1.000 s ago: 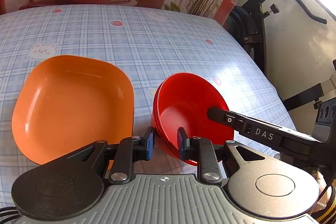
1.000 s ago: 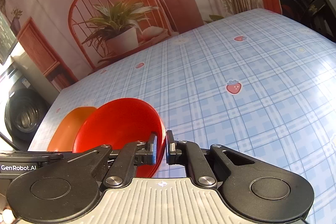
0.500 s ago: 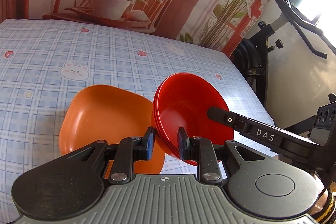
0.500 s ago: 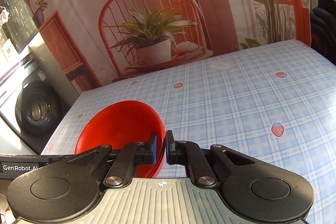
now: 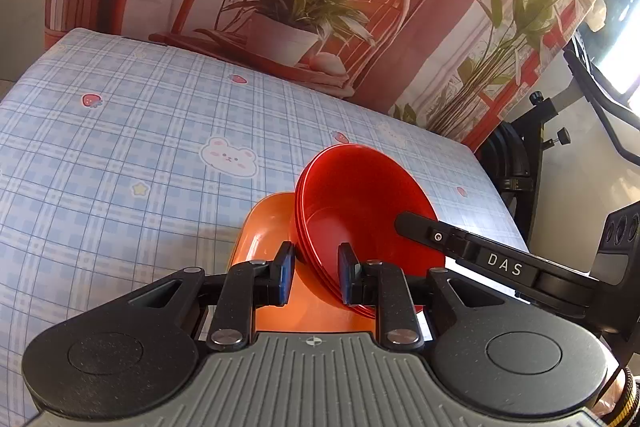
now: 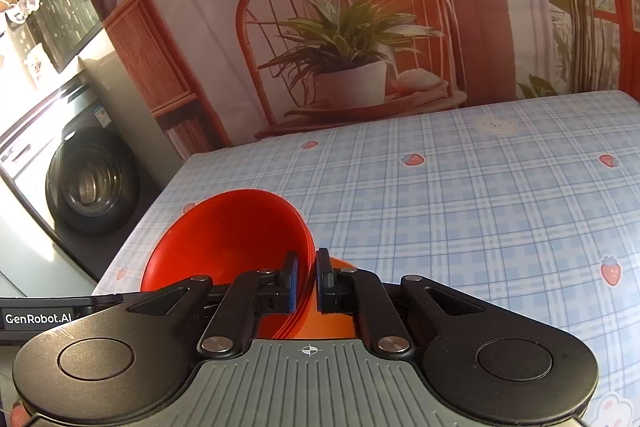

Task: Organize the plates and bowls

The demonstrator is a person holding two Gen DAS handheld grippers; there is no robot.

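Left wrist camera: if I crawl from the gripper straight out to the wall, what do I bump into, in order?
left gripper → orange plate → red bowls → bear print on the tablecloth → potted plant picture on the backdrop.

A: Where does the left wrist view look from?
B: Low behind its jaws, close up, facing across the table (image 5: 120, 155) toward the far edge and printed backdrop (image 5: 400, 27).
A: And the right wrist view?
B: Likewise, angled toward the table's left edge. Both share the red bowls (image 5: 360, 199) (image 6: 232, 239) and backdrop (image 6: 360, 7).
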